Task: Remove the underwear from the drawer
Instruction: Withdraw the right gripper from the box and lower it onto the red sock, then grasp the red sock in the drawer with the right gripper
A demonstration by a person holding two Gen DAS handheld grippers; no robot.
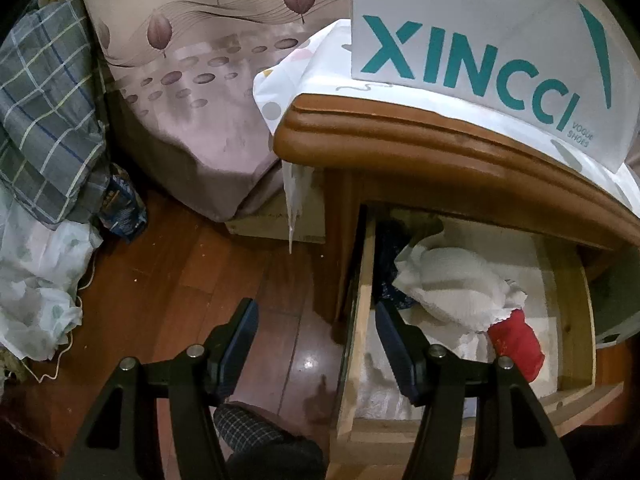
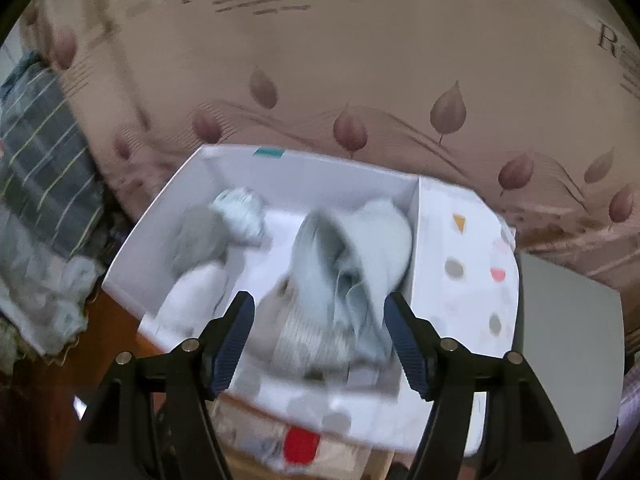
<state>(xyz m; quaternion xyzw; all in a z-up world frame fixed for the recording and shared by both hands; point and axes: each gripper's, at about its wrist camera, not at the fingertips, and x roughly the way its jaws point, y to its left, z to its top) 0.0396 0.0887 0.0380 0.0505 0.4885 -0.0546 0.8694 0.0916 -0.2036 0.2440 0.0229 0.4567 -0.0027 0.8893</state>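
Note:
The wooden drawer [image 1: 362, 320] stands pulled out under the nightstand top. In it lie a crumpled white underwear piece [image 1: 456, 284], a red garment [image 1: 516, 344] and a dark blue one [image 1: 388, 256]. My left gripper [image 1: 314, 306] hangs open over the drawer's left wall with nothing between its fingers. In the right wrist view my right gripper [image 2: 320, 298] is open above a white shoebox [image 2: 160, 216]. A pale grey-white garment [image 2: 352, 256] lies loose in the box below the fingers, beside other pale bundles [image 2: 224, 224]. The red garment [image 2: 302, 444] shows below the box.
A white "XINCCI" box side [image 1: 480, 40] stands on the cloth-covered nightstand [image 1: 400, 136]. The bed with its pink leaf-print sheet [image 1: 192, 80] is to the left. Plaid fabric [image 1: 44, 112] and plastic bags [image 1: 36, 280] lie on the wooden floor [image 1: 192, 280].

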